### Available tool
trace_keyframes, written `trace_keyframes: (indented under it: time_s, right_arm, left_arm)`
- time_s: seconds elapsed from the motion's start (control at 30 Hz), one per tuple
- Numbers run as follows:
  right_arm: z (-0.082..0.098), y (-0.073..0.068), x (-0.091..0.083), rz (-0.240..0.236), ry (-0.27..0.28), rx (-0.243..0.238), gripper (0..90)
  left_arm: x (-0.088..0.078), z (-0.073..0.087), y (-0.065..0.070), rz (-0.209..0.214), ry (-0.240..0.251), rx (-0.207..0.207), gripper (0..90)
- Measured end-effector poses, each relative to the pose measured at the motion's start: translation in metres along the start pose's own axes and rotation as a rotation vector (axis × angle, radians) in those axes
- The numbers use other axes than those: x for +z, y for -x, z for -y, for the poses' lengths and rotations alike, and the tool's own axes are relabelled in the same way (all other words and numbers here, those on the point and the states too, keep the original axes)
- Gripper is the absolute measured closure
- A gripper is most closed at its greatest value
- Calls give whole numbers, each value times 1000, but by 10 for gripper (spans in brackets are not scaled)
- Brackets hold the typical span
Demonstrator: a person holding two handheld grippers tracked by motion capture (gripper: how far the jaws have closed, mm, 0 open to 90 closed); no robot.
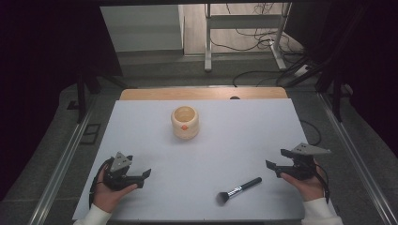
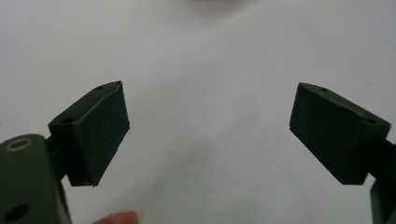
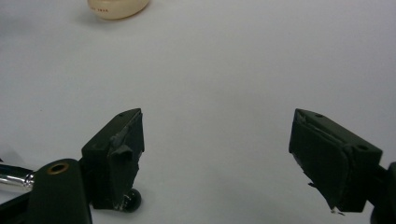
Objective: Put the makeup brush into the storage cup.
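You're holding both claws low over the white table (image 1: pixel 155 140), and both are standing wide open with nothing between the jaws. Your left claw (image 1: pixel 139 177) is sitting at the near left, well apart from everything. Your right claw (image 1: pixel 277 169) is hovering just beside the makeup brush (image 1: pixel 238 189), which is lying flat near the front edge, bristles toward you and the black handle tip pointing at your right hand (image 1: pixel 307 185).

In the right gripper view that handle tip (image 3: pixel 131 199) is peeking out just behind the left jaw, with the chrome ferrule (image 3: pixel 14 178) at the far left edge, so right now the brush is sitting outside the gap, not in it. If you're closing from here, you're pinching air, or nudging the handle sideways with the jaw's outer face.

The handle looks thin and round, and it's lying flat on a smooth surface, so it's likely rolling away if one jaw touches first. Coming in too shallow, you're risking scraping the table instead of getting under it.

The cream jar (image 1: pixel 184 122) is standing upright, mouth open, toward the far middle, well apart from both claws. It looks light; clipping its rim with the brush could be tipping it.
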State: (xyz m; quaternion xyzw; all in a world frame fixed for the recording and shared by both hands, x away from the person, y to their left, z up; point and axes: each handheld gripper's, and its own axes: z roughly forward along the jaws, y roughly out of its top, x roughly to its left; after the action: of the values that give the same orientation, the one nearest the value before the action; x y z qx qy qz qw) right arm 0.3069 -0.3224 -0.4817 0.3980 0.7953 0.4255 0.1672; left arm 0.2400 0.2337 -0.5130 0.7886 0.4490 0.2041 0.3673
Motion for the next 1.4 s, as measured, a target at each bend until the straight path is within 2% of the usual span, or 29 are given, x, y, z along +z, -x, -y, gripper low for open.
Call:
trace_keyframes:
  time_s: [0.23, 0.67, 1.13, 1.4]
  right_arm:
    - [-2, -1, 1, -2, -8, -16, 192]
    - [-3, -6, -3, -1, -27, -48, 191]
    - [-5, -6, -1, -19, -47, -58, 173]
    - [-12, -7, -5, -16, -50, -84, 158]
  left_arm:
    - [-1, 2, -3, 14, -2, -12, 111]
    - [0, 0, -3, 34, 4, -1, 105]
    - [0, 0, -5, 30, 5, -4, 99]
    - [1, 0, -4, 33, 3, 0, 98]
